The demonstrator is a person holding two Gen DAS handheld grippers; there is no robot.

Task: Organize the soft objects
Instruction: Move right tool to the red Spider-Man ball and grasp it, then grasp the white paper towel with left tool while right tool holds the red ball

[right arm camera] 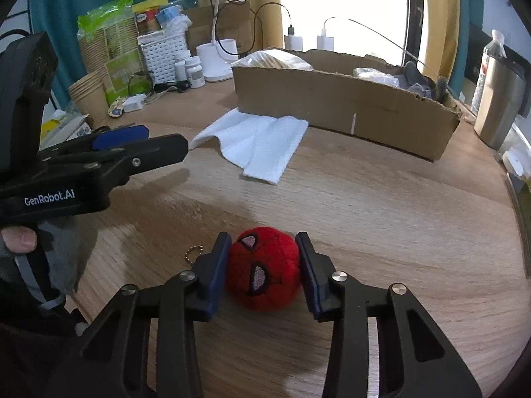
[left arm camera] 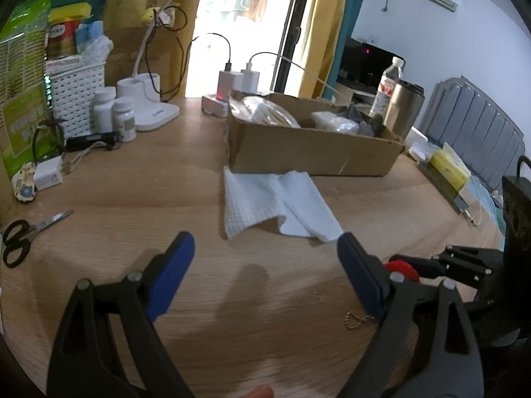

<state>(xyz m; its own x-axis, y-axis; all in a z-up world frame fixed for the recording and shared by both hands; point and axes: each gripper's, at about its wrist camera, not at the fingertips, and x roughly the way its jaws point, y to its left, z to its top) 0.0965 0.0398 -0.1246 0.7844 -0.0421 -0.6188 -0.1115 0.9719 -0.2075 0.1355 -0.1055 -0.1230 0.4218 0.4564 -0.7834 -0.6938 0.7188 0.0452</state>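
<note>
A red knitted ball (right arm camera: 264, 270) with a spider-mask face and a bead chain (right arm camera: 194, 254) lies on the wooden table. My right gripper (right arm camera: 264, 265) is shut on it, both blue pads touching its sides. In the left wrist view the ball (left arm camera: 400, 270) shows at the right, behind my finger. My left gripper (left arm camera: 265, 258) is open and empty above the table, short of a white paper towel (left arm camera: 277, 204). The towel (right arm camera: 255, 144) lies in front of a cardboard box (right arm camera: 345, 99) holding soft items. The left gripper (right arm camera: 132, 146) also shows in the right wrist view.
Scissors (left arm camera: 23, 237) lie at the left. Pill bottles (left arm camera: 114, 112), a white basket (left arm camera: 78, 98), a lamp base (left arm camera: 149, 106) and chargers (left arm camera: 232, 83) stand at the back. A steel tumbler (right arm camera: 497, 102) and water bottle (left arm camera: 388, 86) stand right of the box.
</note>
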